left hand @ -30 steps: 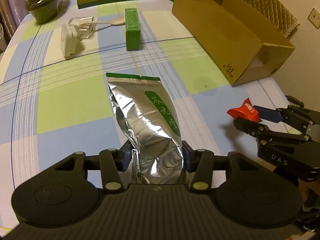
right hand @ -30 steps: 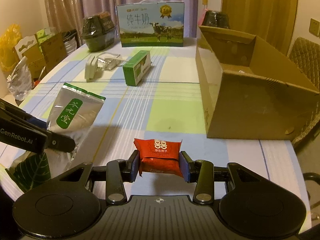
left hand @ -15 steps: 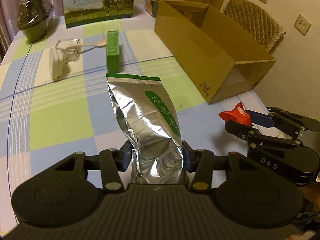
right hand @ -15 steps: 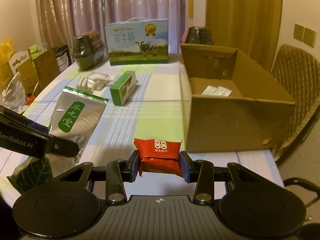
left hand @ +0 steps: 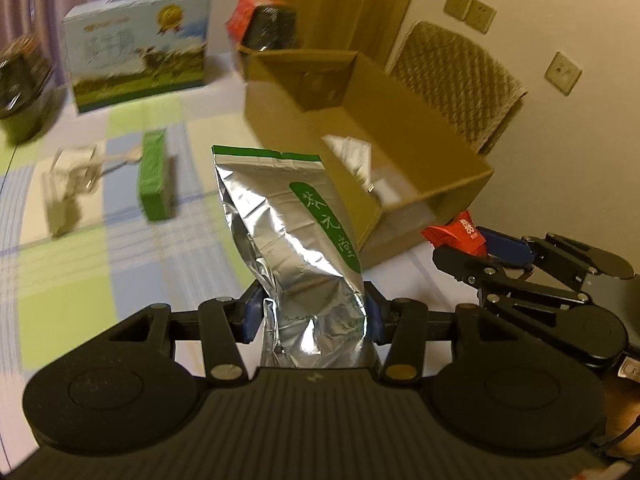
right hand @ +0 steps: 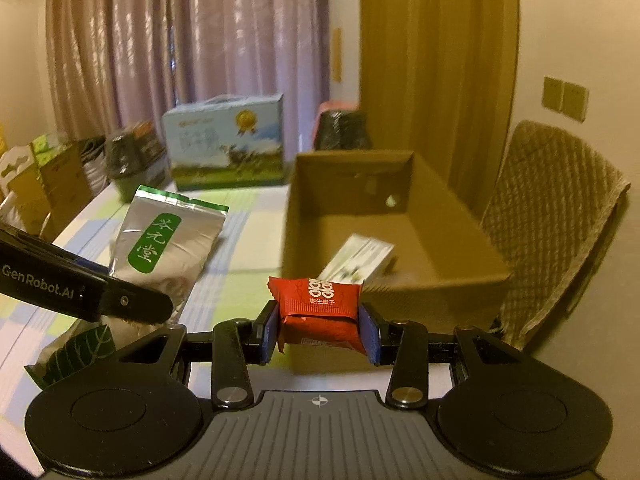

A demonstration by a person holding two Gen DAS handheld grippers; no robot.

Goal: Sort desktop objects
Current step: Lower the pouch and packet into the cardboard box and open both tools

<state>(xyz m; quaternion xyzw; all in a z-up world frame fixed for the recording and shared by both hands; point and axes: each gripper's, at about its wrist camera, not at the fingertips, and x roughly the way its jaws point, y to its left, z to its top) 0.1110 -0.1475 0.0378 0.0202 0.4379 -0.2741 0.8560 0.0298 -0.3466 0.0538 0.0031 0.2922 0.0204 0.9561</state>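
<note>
Both hands carry items toward open cardboard box (right hand: 360, 216) on checked desk (left hand: 80, 248). Left tongs (left hand: 312, 316) pinch silver tea pouch (left hand: 288, 232) by lower end, pouch upright, off desk, near box's front corner. Right tongs (right hand: 318, 326) pinch red snack packet (right hand: 320, 306), held before box's near wall. Best approach (judgement): lift each above rim before releasing, one at a time. White carton (right hand: 358, 258) lies inside box.

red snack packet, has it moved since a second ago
Yes. Clamped in the right gripper, the red snack packet has risen toward the cardboard box, whose inside now shows.
</note>
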